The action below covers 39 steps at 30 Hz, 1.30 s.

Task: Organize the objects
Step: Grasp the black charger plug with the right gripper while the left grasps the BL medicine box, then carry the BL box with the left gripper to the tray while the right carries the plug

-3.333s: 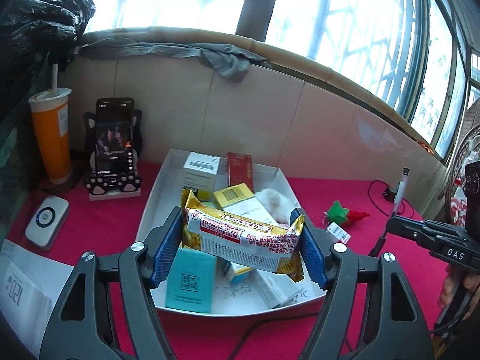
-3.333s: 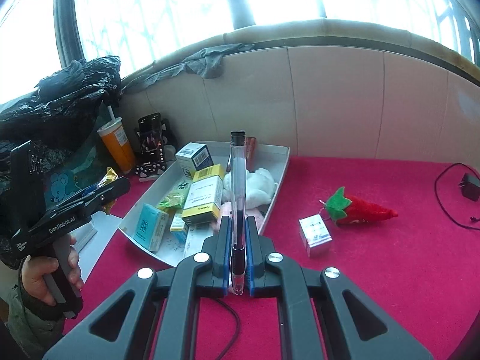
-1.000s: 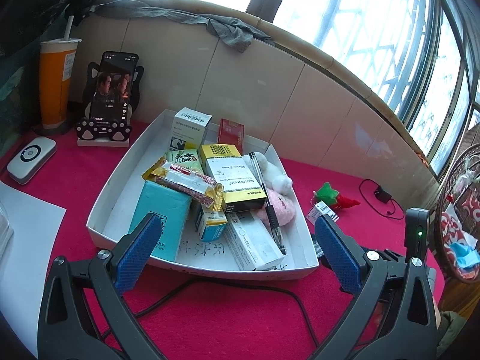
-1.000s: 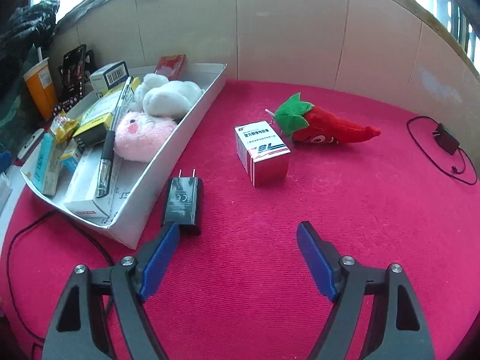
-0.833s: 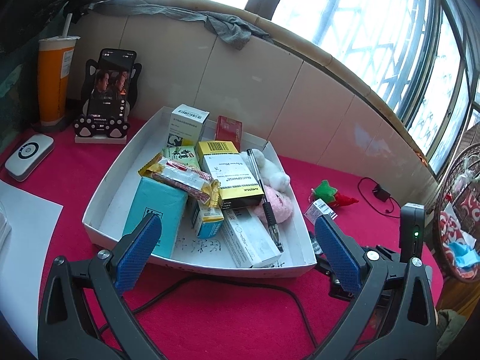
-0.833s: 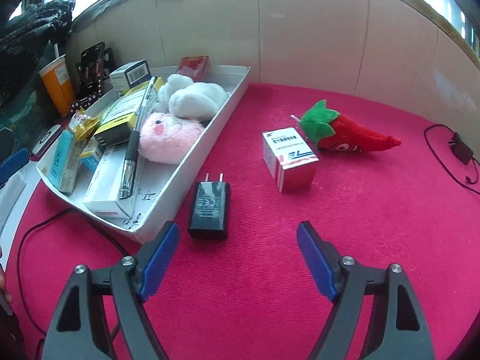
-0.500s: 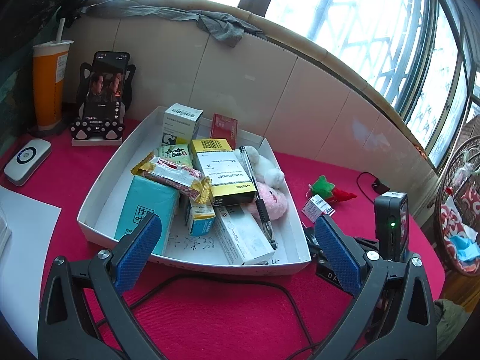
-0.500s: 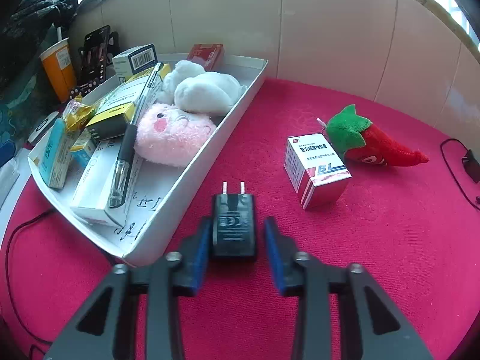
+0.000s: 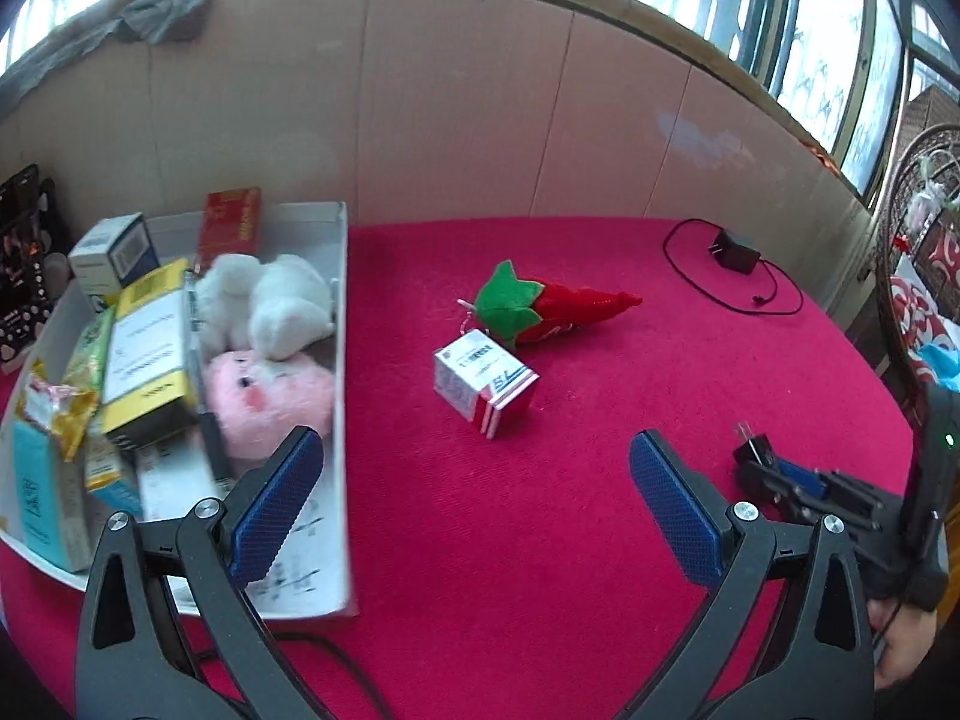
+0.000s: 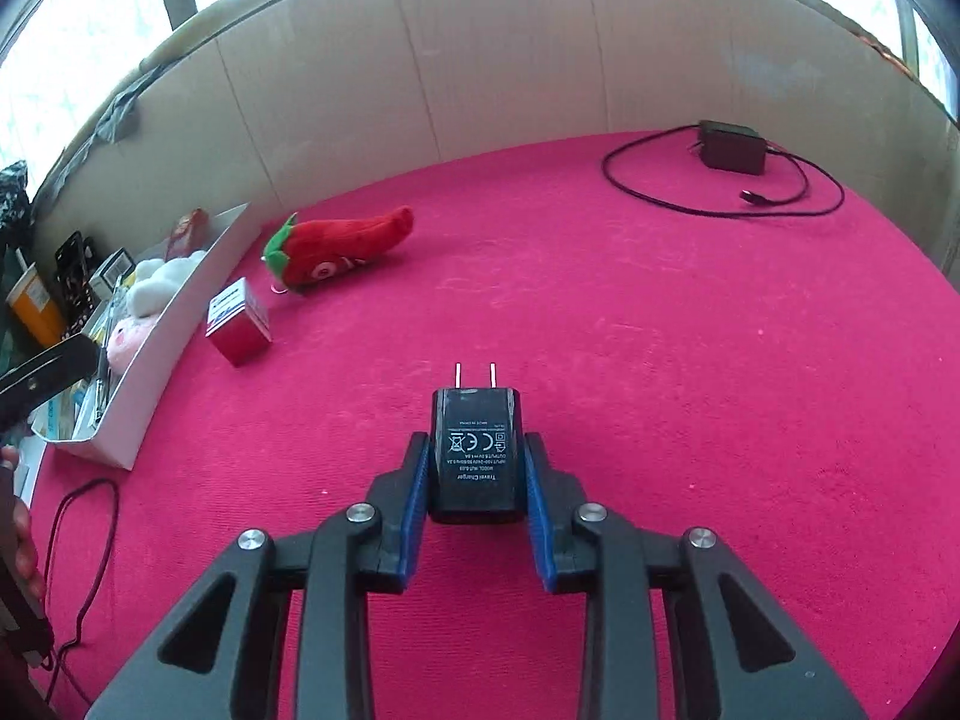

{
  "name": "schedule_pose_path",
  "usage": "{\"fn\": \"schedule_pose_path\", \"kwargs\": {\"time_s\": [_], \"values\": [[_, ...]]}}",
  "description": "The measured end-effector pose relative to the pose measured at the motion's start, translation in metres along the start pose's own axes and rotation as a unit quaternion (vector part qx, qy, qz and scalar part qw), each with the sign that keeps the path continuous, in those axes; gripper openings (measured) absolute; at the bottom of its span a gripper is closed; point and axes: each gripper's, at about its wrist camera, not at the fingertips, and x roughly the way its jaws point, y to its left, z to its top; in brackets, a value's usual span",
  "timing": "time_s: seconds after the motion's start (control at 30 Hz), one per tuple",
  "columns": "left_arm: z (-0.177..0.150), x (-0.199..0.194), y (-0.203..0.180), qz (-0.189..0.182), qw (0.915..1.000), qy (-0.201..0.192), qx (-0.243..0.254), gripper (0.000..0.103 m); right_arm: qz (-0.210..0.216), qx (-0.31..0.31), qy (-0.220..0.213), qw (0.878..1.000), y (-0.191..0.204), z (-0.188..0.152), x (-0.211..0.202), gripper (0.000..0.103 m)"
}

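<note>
- Change since a second ago: the right tool (image 10: 474, 468) went from wide apart over the black charger (image 10: 476, 450) to clamped on its two sides; the charger was lying on the red tabletop (image 10: 660, 360) just beside the near corner of the white tray (image 10: 180, 312) and is now carried clear of it, prongs forward.
- Left tool (image 9: 474, 504): jaws wide, nothing between them; it has swung from facing the tray to facing the loose items.
- Judgement: the charger is in hand and ready to go into the tray; the small red-and-white box (image 9: 485, 381) and the plush chili (image 9: 552, 309), touching near mid-tabletop, remain unsorted.
- Edges: the tray sits at the left edge, its long right wall facing the open cloth.
- Open room: bare red cloth between charger and tray wall; a second adapter with cable (image 10: 732, 150) lies at the far right corner, well apart.
</note>
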Motion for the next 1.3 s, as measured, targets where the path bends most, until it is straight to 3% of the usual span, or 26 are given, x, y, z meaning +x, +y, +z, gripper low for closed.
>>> {"fn": "schedule_pose_path", "kwargs": {"time_s": [0.13, 0.27, 0.37, 0.47, 0.57, 0.63, 0.7, 0.83, 0.97, 1.3], "values": [[0.012, 0.05, -0.018, 0.03, 0.9977, 0.034, -0.05, 0.103, 0.028, -0.004, -0.006, 1.0, 0.001, 0.0, -0.001, 0.029], [0.02, 0.073, -0.019, 0.091, 0.9921, 0.02, -0.083, 0.103, 0.049, -0.014, 0.001, 0.999, -0.002, -0.003, -0.003, 0.029], [0.023, 0.086, -0.016, 0.119, 0.9881, 0.028, -0.093, 0.103, 0.067, 0.012, 0.01, 0.998, -0.011, -0.003, 0.001, 0.029], [0.022, 0.095, -0.018, 0.139, 0.9867, 0.03, -0.078, 0.102, 0.093, 0.045, 0.012, 0.995, -0.023, -0.004, 0.003, 0.029], [0.02, 0.097, -0.021, 0.151, 0.9867, 0.029, -0.053, 0.096, 0.089, 0.042, 0.012, 0.995, -0.018, -0.004, 0.003, 0.029], [0.018, 0.094, -0.021, 0.149, 0.9879, 0.023, -0.038, 0.087, 0.088, 0.041, 0.012, 0.995, -0.018, -0.003, 0.003, 0.029], [0.018, 0.089, -0.019, 0.13, 0.9912, 0.016, -0.021, 0.049, 0.088, 0.042, 0.012, 0.995, -0.018, -0.003, 0.003, 0.029], [0.011, 0.081, -0.014, 0.085, 0.996, 0.022, -0.013, 0.049, 0.077, 0.036, 0.011, 0.996, -0.013, -0.003, 0.003, 0.029], [-0.002, 0.053, -0.014, 0.041, 0.9991, -0.002, -0.005, 0.049, 0.066, 0.032, 0.009, 0.997, -0.012, -0.002, 0.002, 0.029], [-0.012, -0.02, -0.043, -0.009, 0.9968, -0.062, 0.05, 0.049, 0.051, 0.02, -0.012, 0.998, -0.006, -0.003, -0.005, 0.029]]}}
